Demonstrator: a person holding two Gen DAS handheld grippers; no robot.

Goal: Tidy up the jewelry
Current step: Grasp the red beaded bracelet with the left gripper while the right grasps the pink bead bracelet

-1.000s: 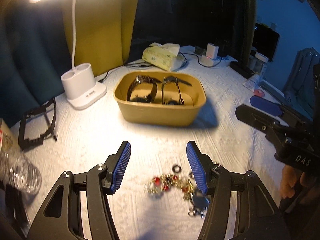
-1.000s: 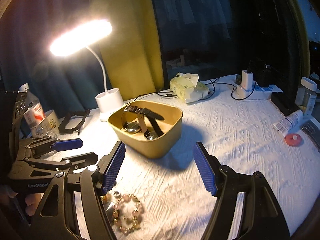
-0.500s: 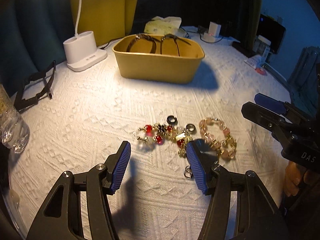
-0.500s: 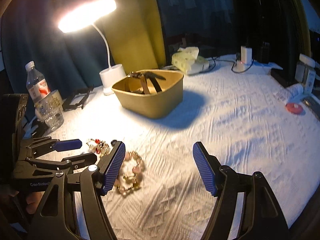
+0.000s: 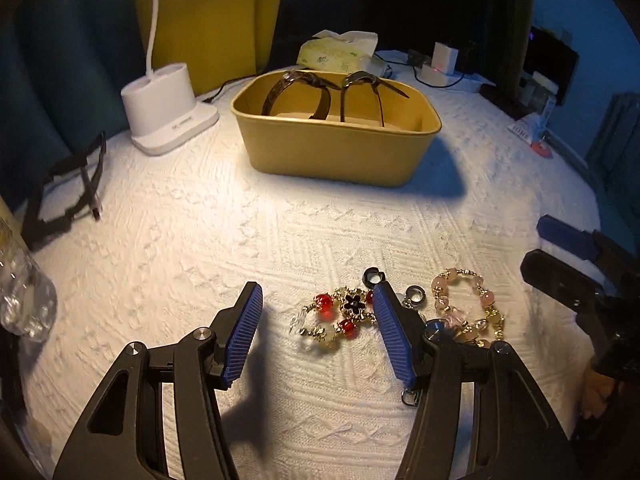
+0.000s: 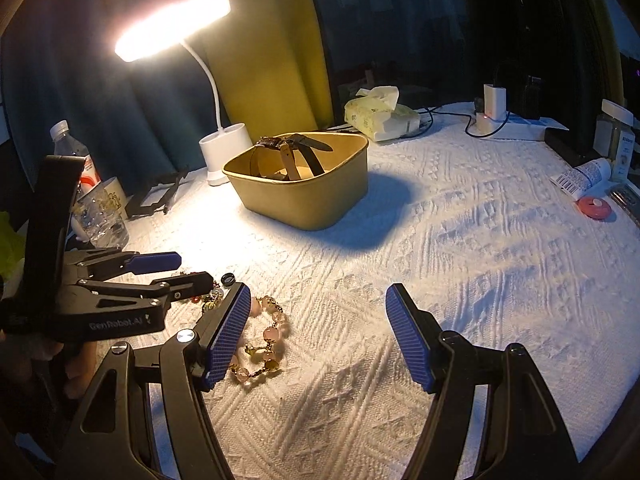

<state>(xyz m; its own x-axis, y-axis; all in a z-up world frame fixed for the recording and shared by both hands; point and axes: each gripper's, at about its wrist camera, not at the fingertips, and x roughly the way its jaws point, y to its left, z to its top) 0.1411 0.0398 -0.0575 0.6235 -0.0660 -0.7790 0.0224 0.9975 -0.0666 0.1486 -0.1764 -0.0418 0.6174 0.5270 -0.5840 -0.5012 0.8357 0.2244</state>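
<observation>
Left wrist view: left claw w/ blue ribbed pads spread wide apart, gripping nothing, low over the white textured cloth on the counter. Between its pads lies the gold-link bracelet w/ red beads and a dark flower charm, touching the right pad. Just right of that pad: pink-and-gold beaded bracelet; two small dark rings beside both. Farther back, tan rounded-rectangle paper box w/ two dark leather-strap watches draped inside. White lamp base left of the box; only the base and stalk show here. Right claw enters at the right edge.

Right wrist view: right claw also wide apart, holding nothing, cloth bare between pads. Pink bracelet sits against its left pad, partly hidden. This view adds the lit oval lamp head, a clear plastic water bottle, and the left claw side-on over the red bracelet, mostly hiding it.
</observation>
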